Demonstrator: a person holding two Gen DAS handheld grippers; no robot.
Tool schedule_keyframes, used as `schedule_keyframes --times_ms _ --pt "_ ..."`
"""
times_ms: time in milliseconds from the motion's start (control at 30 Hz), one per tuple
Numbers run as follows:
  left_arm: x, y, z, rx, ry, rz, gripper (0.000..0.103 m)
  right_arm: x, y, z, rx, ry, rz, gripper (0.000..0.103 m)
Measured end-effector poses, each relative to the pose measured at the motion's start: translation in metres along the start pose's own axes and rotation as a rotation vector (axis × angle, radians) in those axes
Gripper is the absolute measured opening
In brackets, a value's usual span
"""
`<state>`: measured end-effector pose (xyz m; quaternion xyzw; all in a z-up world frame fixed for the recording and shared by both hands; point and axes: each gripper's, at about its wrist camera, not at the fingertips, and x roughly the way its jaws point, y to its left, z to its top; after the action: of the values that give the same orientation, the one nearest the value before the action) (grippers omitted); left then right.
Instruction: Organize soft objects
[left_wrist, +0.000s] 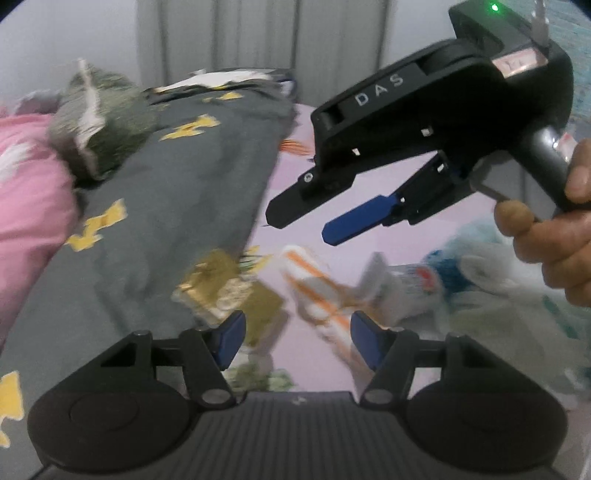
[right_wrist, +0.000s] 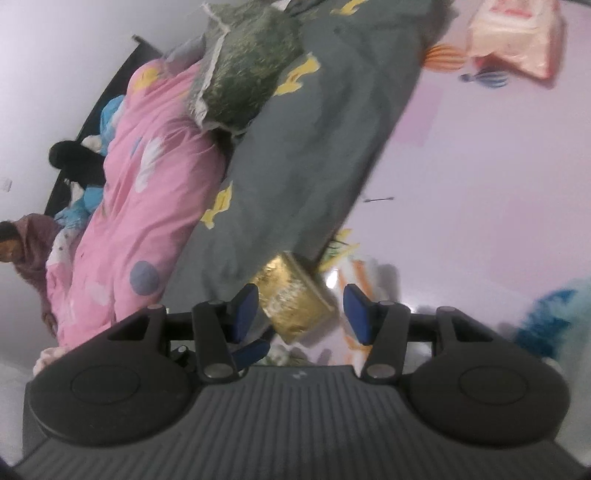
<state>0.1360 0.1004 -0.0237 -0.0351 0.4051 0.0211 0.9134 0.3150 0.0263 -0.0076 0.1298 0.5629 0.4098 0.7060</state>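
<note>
Right wrist view: right gripper (right_wrist: 301, 314) spread wide, nothing gripped; gold cushion (right_wrist: 291, 299) sits low centre between the blue pads, touching neither as far as can be told. Left wrist view: left gripper (left_wrist: 297, 341) likewise wide apart and empty, same gold cushion (left_wrist: 225, 284) just beyond its left pad, partly tucked under the grey blanket (left_wrist: 177, 166).

Further out: green cushion (left_wrist: 99, 118) perched on the blanket edge at upper left, against the pink quilt (left_wrist: 26, 184). Blue plush toy (left_wrist: 454, 262) at right on the lilac sheet (left_wrist: 388, 229).

Risks, as judgement:
- Blanket hem overlapping the gold cushion; closing now could pinch blanket too and drag it.
- Dragged blanket could tip the green cushion.
- Both grippers converging on one spot; collision possible.
- Heavy motion blur; exact contact not readable.
</note>
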Motion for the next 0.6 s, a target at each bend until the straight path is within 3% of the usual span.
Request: schedule_keyframes --times_ms 133,267,600 --pt "0.012 0.017 0.004 -0.049 0.039 0.048 0.064 0.038 0.002 0.01 0.012 0.062 0.053 0.052" --pt "0.023 0.026 0.01 -0.072 0.051 0.059 0.066 0.068 0.002 0.019 0.015 0.097 0.052 0.053" --pt "0.044 0.039 0.016 -0.119 0.083 0.035 0.065 0.095 -0.006 0.025 0.034 0.135 0.061 0.057"
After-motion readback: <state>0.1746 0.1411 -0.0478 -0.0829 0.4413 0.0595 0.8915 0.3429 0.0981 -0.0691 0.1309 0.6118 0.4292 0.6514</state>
